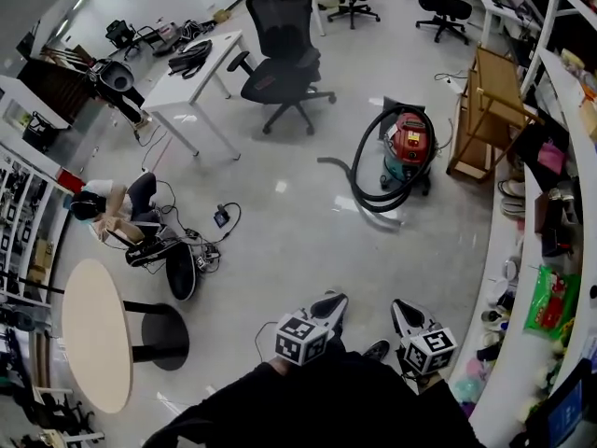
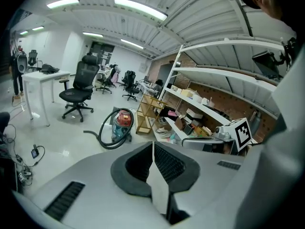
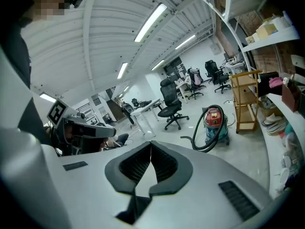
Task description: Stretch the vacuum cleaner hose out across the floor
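Both jaw pairs are pressing together on nothing: left claw (image 2: 152,146), right claw (image 3: 151,146). Well ahead of them, a black ribbed vacuum hose (image 1: 354,171) is looping beside its red-and-teal canister (image 1: 408,146). Only the head view is showing a round beige table (image 1: 93,334) left of the left claw.

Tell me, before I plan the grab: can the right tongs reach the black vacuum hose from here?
Probably not: the black flexible hose loops beside the red canister vacuum, across open floor from the right tongs.

Bright, even light from ceiling tubes (image 2: 140,7) — soft glare on the floor (image 1: 281,187), fisheye-bent edges.
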{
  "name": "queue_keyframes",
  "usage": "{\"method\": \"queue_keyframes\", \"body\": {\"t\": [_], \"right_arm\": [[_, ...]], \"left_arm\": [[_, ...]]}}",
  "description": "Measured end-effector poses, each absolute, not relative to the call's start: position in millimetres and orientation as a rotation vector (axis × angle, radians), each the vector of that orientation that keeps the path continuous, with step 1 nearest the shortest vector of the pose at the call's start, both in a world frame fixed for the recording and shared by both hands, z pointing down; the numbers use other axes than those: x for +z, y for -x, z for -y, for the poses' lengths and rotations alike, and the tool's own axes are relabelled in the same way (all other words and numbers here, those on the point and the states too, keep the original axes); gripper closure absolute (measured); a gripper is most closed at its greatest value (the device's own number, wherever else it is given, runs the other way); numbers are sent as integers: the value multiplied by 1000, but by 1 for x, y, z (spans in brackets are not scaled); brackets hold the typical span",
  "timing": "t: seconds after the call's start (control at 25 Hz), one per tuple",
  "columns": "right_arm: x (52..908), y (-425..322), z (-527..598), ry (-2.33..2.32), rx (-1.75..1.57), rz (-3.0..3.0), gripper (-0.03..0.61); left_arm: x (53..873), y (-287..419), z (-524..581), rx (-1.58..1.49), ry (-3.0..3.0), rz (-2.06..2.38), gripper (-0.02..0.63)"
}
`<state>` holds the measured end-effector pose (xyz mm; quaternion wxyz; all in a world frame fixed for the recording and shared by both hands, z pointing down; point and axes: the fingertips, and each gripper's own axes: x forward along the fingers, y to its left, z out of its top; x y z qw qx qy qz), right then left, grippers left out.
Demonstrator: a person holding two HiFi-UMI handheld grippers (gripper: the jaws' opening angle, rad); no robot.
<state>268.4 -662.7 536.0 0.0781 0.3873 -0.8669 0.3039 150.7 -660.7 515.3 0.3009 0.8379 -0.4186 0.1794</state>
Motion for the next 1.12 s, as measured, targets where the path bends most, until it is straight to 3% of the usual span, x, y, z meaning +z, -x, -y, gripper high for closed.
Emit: {"method": "queue_keyframes", "body": {"t": [0.32, 0.64, 1.12], "right_arm": [[546, -250, 725, -1242, 832, 2521, 565], [536, -209, 800, -1364, 863, 2361, 565], [546, -154, 912, -1047, 819, 2538, 565]], "left_arm": [[526, -162, 759, 394, -2318, 906, 586], [534, -124, 834, 435, -2379, 653, 586], [550, -82, 938, 460, -2289, 862, 586]]}}
